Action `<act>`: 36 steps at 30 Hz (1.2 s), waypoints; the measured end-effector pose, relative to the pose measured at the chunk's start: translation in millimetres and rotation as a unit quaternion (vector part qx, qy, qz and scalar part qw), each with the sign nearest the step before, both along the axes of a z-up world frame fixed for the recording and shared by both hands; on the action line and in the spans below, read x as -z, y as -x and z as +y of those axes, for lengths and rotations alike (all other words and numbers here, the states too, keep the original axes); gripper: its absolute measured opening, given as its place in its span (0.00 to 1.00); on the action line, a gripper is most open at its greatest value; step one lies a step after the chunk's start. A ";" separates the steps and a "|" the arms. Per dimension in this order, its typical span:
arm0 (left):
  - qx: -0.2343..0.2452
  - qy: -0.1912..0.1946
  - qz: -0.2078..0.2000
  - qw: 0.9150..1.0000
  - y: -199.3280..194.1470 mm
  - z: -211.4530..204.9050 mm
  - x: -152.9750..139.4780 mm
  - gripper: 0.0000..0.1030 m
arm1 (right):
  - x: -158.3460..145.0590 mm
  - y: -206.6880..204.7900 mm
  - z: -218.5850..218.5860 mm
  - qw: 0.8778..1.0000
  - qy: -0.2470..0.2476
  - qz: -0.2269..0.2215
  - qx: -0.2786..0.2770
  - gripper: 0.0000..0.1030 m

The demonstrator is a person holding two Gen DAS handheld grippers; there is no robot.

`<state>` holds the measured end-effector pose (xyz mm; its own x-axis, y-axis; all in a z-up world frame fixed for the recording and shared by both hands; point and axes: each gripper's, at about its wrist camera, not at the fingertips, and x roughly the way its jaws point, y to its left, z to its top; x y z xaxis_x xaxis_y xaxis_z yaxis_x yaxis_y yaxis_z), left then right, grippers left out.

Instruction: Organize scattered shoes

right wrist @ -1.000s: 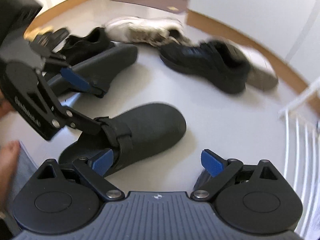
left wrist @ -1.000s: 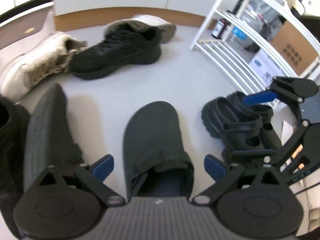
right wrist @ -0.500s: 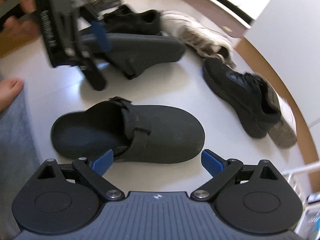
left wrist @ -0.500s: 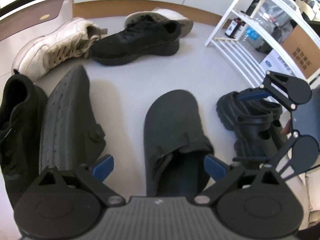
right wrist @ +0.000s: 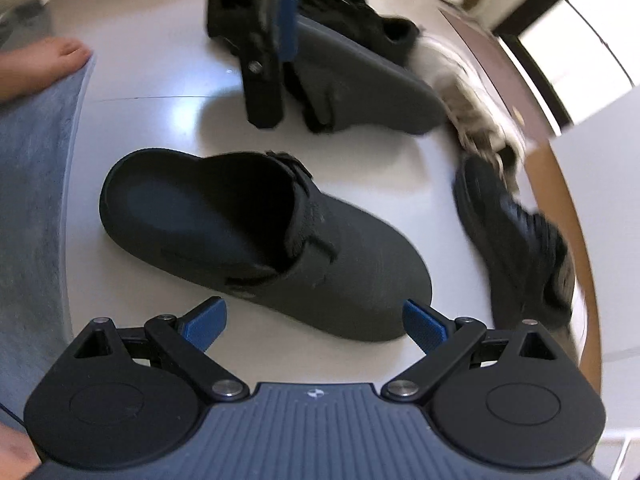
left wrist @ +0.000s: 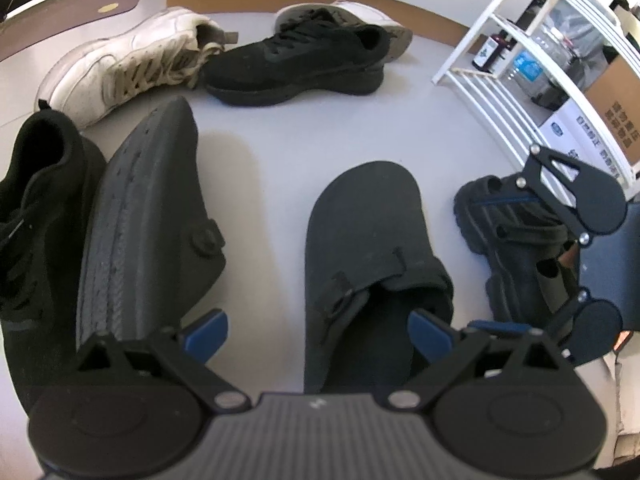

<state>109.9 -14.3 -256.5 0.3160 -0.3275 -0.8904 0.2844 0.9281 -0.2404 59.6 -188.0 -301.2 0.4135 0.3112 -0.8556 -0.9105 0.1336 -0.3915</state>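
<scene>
A dark grey clog [left wrist: 368, 248] stands upright on the pale floor, heel toward my left gripper [left wrist: 318, 334], which is open just behind it. Its mate [left wrist: 148, 216] lies on its side to the left, sole showing. In the right wrist view the upright clog [right wrist: 272, 240] lies just ahead of my open, empty right gripper [right wrist: 316, 320], and the tipped clog [right wrist: 360, 84] lies beyond it. The left gripper [right wrist: 260, 40] hangs over the tipped clog there. The right gripper [left wrist: 568, 248] shows at the right of the left wrist view, above black sandals [left wrist: 516, 236].
A black sneaker [left wrist: 296, 64], a white sneaker [left wrist: 128, 60] and another white shoe [left wrist: 360, 12] lie farther back. Another black sneaker [left wrist: 36, 216] lies at far left. A white wire shoe rack [left wrist: 500, 92] stands at the right. A bare foot [right wrist: 36, 64] and grey cloth [right wrist: 36, 200] are at left.
The left gripper has drawn back and up from the upright clog, bringing more shoes into view. The right gripper has swung round the clog, now seeing its open heel.
</scene>
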 end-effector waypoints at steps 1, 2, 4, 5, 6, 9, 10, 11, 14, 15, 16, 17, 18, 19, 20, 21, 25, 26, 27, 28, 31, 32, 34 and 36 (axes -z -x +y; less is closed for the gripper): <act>0.001 0.001 0.001 1.000 -0.1 -0.2 0.1 0.96 | 1.7 -0.2 2.1 1.000 0.007 0.000 -0.007 0.94; 0.002 0.002 0.001 1.000 -0.2 -0.7 0.3 0.96 | 3.3 -0.6 3.0 1.000 0.012 0.001 -0.010 0.94; 0.005 0.003 0.001 1.000 0.7 -0.9 0.4 0.96 | 9.3 0.2 5.2 0.999 0.031 0.000 -0.026 0.94; 0.006 0.003 0.002 1.000 1.1 -0.8 0.5 0.96 | 12.7 1.5 6.4 0.998 0.043 -0.006 -0.039 0.94; 0.006 0.003 0.003 1.000 1.1 -0.7 0.6 0.96 | 16.2 2.9 7.7 0.997 0.056 -0.013 -0.053 0.94; 0.003 0.005 0.004 1.000 0.8 1.1 0.6 0.96 | 19.3 3.6 11.0 0.993 0.073 -0.033 -0.087 0.94; 0.002 0.005 0.004 1.000 0.2 2.0 0.6 0.96 | 18.3 4.2 13.1 0.991 0.074 -0.042 -0.105 0.94; 0.002 0.005 0.004 1.000 -0.1 2.4 0.6 0.96 | 17.5 4.6 14.6 0.989 0.075 -0.046 -0.117 0.94; -0.002 0.004 0.005 1.000 -0.2 5.8 1.1 0.95 | 17.9 8.8 22.0 0.980 0.085 -0.066 -0.169 0.94; -0.004 0.004 0.006 1.000 0.0 7.6 1.6 0.95 | 20.1 10.2 24.9 0.975 0.095 -0.071 -0.188 0.94; -0.006 0.004 0.007 1.000 0.2 8.6 2.0 0.95 | 22.6 11.7 27.8 0.970 0.106 -0.074 -0.207 0.95; -0.007 0.004 0.008 1.000 0.3 9.5 2.7 0.95 | 24.4 11.9 29.3 0.967 0.111 -0.076 -0.217 0.95; -0.007 0.004 0.009 1.000 0.4 9.9 3.3 0.95 | 28.0 13.5 31.3 0.961 0.121 -0.081 -0.235 0.95; -0.007 0.005 0.010 1.000 0.5 10.3 3.8 0.95 | 30.8 14.0 33.5 0.958 0.127 -0.083 -0.243 0.95; -0.007 0.005 0.011 1.000 0.4 10.3 4.1 0.95 | 33.7 14.7 35.8 0.956 0.132 -0.084 -0.248 0.95; -0.007 0.005 0.012 1.000 0.3 10.2 4.3 0.95 | 35.4 15.7 36.8 0.955 0.133 -0.086 -0.250 0.95; -0.011 0.007 0.017 1.000 -0.7 11.1 4.9 0.95 | 38.7 14.5 41.3 0.961 0.117 -0.078 -0.239 0.94; -0.011 0.007 0.017 1.000 -1.0 11.2 4.9 0.95 | 38.6 13.5 42.0 0.963 0.110 -0.073 -0.233 0.94; -0.011 0.006 0.017 1.000 -1.1 11.1 4.7 0.95 | 38.6 12.8 42.4 0.965 0.106 -0.067 -0.228 0.90; -0.011 0.005 0.016 1.000 -1.1 11.0 4.4 0.95 | 38.6 12.3 42.7 0.967 0.104 -0.061 -0.223 0.85; -0.013 0.005 0.017 1.000 -1.5 10.8 4.5 0.95 | 39.4 13.9 42.4 0.972 0.096 -0.057 -0.207 0.84; -0.014 0.005 0.017 1.000 -1.7 10.7 4.5 0.95 | 39.4 13.9 42.5 0.973 0.094 -0.058 -0.203 0.84; -0.015 0.005 0.018 1.000 -3.1 10.4 5.3 0.95 | 39.0 13.2 42.5 0.978 0.087 -0.055 -0.181 0.83; -0.016 0.004 0.018 1.000 -3.2 10.3 6.5 0.95 | 37.9 10.4 42.9 0.983 0.084 -0.049 -0.156 0.83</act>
<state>113.1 -4.0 -263.0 0.2936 -0.3248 -0.8990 0.2445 0.9347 -0.2578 49.2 -145.1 -339.0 0.4030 0.2944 -0.8666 -0.8539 -0.2198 -0.4718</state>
